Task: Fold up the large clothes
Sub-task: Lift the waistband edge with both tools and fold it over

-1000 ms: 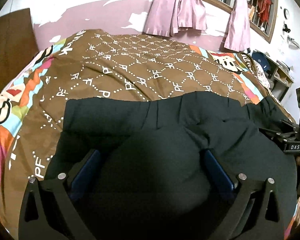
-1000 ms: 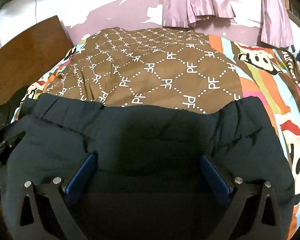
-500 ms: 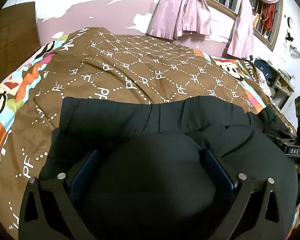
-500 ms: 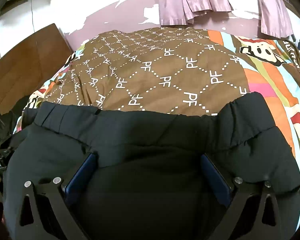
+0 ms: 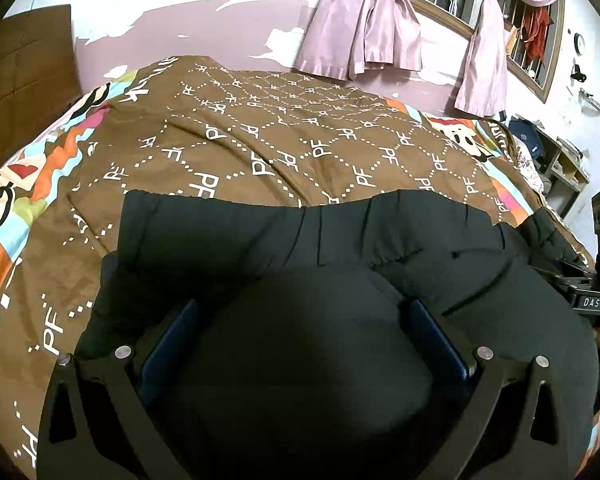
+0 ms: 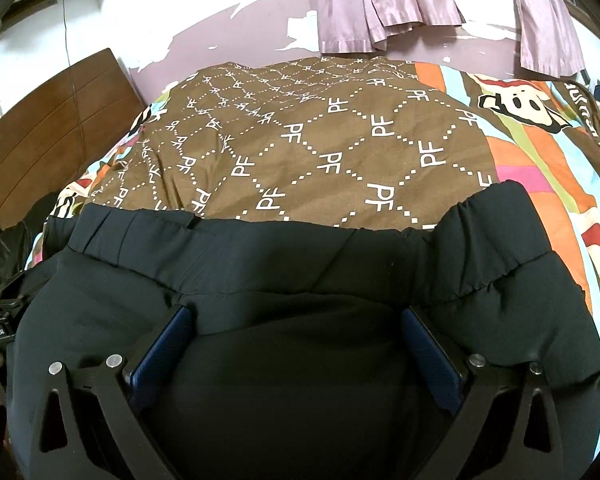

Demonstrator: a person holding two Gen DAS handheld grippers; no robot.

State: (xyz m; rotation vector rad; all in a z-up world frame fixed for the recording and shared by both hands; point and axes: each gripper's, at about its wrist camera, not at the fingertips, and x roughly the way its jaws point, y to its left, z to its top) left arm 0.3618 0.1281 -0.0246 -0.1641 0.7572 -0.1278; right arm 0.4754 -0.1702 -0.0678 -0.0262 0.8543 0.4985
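- Black trousers (image 5: 228, 236): spread across the near part of the brown quilt (image 5: 300, 152), elastic waistband (image 6: 480, 232) as the far edge, fabric bulging up over both tools.
- Left gripper (image 5: 300, 344): held low and level over the trousers, aimed toward the quilt's far end; blue fingers (image 5: 168, 344) set wide apart, dark cloth mounded between them; a firm hold cannot be told.
- Right gripper (image 6: 296, 344): same pose, beside the left one; fingers (image 6: 432, 352) wide, cloth draped between them; hold cannot be told.
- Pink curtains (image 5: 364, 28): on the wall beyond the quilt.
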